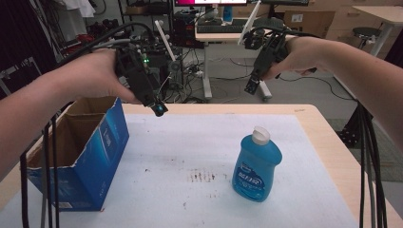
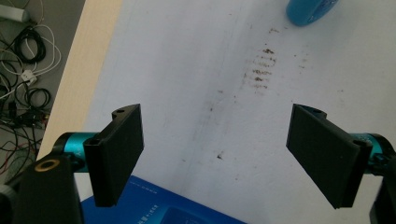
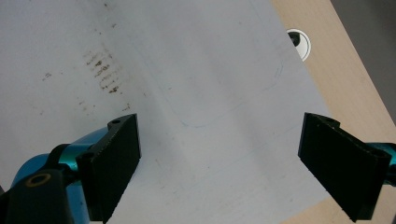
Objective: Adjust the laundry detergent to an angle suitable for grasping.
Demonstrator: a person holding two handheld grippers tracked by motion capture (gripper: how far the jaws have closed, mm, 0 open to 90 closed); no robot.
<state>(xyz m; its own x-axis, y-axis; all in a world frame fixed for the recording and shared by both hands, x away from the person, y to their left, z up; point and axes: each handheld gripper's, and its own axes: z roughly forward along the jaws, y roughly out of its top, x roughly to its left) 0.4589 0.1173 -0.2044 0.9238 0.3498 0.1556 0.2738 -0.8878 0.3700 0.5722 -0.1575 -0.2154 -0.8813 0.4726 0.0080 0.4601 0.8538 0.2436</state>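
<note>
Two grippers hang above the table [image 1: 328,142], both empty. At left we see the open blue box [image 1: 102,156], with the left gripper [image 1: 159,109] above its far corner, jaws spread wide. Right of centre the blue bottle [image 1: 256,166] stands upright on the white mat [image 1: 180,156], and the right gripper [image 1: 252,88] hovers well above it, jaws spread.

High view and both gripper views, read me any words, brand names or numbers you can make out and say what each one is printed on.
None can be read as it stands.
Blue bottle: dark label with pale lettering, too blurred to read.
Blue cardboard box: white print on its side and a small white sticker near the bottom corner, too small to read.
Brown box in the background: a white label, unreadable.
</note>
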